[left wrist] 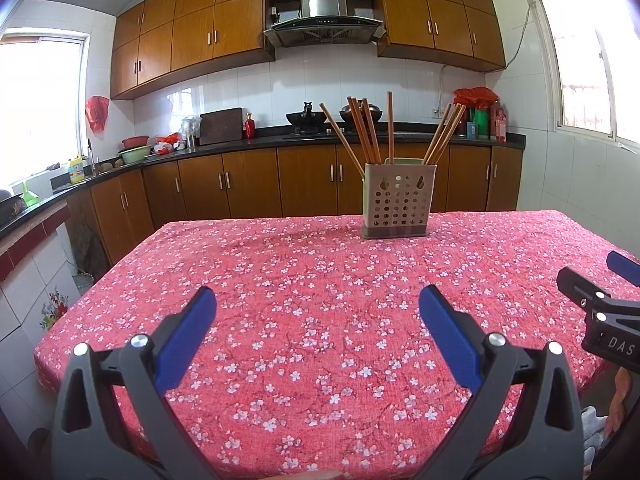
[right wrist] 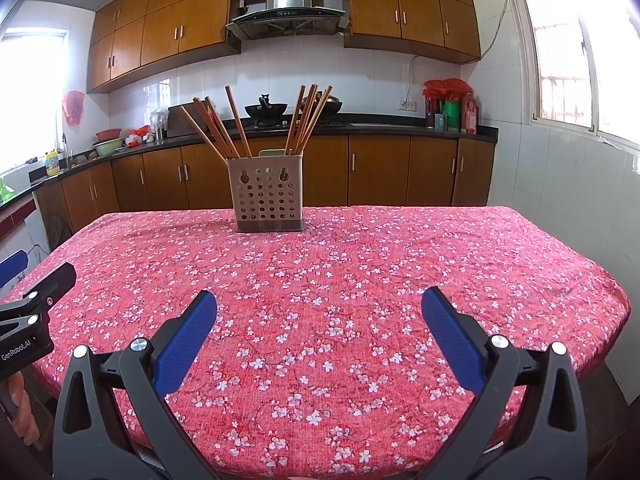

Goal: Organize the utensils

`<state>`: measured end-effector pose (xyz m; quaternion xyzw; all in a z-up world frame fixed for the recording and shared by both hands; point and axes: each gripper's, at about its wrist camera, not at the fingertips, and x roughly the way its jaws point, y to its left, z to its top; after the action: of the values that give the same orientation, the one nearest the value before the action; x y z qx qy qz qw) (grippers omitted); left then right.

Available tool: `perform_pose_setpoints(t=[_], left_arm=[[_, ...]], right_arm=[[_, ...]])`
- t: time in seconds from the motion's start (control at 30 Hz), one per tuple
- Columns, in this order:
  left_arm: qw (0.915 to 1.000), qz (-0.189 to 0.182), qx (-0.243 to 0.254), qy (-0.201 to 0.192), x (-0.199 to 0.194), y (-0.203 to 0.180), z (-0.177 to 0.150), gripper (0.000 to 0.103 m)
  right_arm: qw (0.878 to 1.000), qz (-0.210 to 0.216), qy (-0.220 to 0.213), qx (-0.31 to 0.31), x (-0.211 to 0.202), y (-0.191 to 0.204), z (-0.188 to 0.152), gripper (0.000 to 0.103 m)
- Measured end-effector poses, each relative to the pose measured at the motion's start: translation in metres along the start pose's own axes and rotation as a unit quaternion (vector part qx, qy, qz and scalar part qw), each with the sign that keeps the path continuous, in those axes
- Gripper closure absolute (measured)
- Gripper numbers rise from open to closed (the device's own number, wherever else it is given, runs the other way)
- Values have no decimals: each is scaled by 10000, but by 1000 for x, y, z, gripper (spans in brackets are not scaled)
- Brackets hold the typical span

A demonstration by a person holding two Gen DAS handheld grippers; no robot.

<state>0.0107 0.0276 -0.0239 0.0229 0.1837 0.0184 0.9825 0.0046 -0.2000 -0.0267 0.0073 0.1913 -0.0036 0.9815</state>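
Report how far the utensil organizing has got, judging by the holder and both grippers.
Done, by the look of it: the chopsticks all stand in the perforated holder, in two leaning bunches. In hand: nothing; the left gripper and right gripper hover over the floral tablecloth, jaws wide apart. Left: no loose utensil shows on the cloth, so little or nothing visible remains.

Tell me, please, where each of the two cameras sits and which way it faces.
Left wrist view: on the left gripper, facing forward over the floral tablecloth toward the chopstick holder; its blue fingers stand apart; the right gripper enters at the right edge.
Right wrist view: on the right gripper, facing the same way; fingers apart; the left gripper and a hand show at the left edge.
Shared: the holder, chopsticks, tablecloth and kitchen counter.
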Motion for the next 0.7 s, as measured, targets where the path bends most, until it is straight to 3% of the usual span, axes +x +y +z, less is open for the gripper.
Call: perform_pose_setpoints(t=[0.7], left_arm=[[10000,-24,-5,39,1,5,-4,4]], right_arm=[[10000,1,17,9,0,1,-2,2]])
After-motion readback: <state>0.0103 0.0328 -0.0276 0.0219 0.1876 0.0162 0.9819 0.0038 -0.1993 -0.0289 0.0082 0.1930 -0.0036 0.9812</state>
